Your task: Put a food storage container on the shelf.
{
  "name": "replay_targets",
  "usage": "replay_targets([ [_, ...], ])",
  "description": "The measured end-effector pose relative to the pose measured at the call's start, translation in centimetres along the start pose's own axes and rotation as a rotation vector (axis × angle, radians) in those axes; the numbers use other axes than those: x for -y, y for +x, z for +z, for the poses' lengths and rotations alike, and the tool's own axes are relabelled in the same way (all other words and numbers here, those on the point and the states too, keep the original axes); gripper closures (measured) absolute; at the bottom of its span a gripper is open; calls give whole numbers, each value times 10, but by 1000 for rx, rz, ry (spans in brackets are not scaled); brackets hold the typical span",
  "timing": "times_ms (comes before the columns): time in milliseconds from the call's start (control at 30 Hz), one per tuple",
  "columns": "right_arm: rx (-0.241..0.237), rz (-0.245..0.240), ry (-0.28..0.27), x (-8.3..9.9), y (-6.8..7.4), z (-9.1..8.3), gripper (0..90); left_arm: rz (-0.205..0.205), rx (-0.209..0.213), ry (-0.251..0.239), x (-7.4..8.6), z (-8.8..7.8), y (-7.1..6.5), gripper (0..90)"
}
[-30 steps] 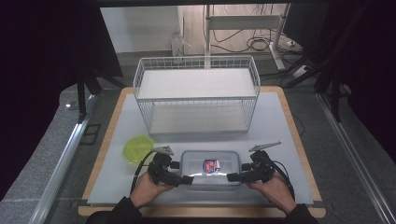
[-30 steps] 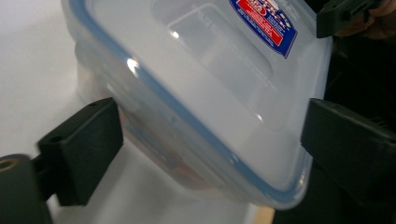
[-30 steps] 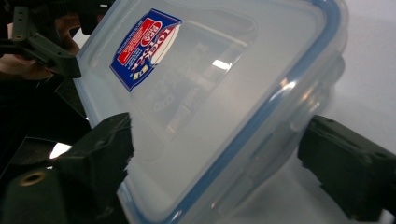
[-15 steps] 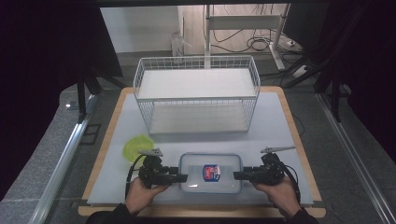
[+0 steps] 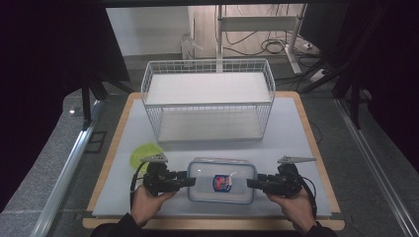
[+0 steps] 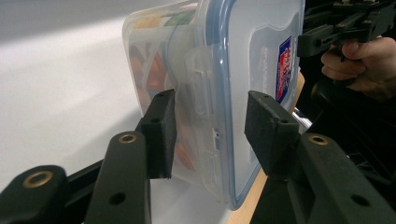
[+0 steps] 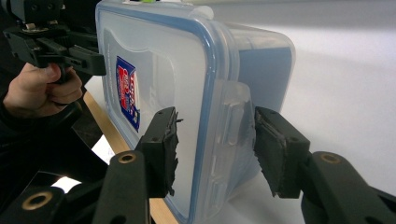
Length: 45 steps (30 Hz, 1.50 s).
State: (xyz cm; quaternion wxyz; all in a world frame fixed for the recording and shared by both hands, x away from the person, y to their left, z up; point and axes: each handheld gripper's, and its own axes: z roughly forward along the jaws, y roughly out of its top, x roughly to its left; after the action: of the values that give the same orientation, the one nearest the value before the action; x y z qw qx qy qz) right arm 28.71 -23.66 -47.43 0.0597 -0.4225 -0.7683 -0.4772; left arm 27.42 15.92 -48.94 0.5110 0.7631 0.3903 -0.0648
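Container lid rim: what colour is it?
Blue, on the container lid; clearest in the right gripper view.

Container (image 5: 221,180) before wire rack (image 5: 208,100) (disc (image 5: 143,153) left).

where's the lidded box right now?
In the high view the box sits at the near-centre of the table, between the left tool and right tool, with the wire rack behind it.
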Motion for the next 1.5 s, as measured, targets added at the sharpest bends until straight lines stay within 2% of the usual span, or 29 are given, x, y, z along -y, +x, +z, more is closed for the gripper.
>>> replay_targets([
  [333,0,-58,-43,-24,9,-4,509,40,-28,-38,-20,-15,-4,545],
  [633,-3,-108,-85,-55,17,-5,512,61,-46,-76,-46,-31,-2,543],
  [933,-14,-131,-115,-86,23,-8,514,84,-85,-96,-77,-46,-6,536],
  [1500,-27,-158,-154,-148,31,-11,512,112,-102,-144,-129,-70,-1,536],
])
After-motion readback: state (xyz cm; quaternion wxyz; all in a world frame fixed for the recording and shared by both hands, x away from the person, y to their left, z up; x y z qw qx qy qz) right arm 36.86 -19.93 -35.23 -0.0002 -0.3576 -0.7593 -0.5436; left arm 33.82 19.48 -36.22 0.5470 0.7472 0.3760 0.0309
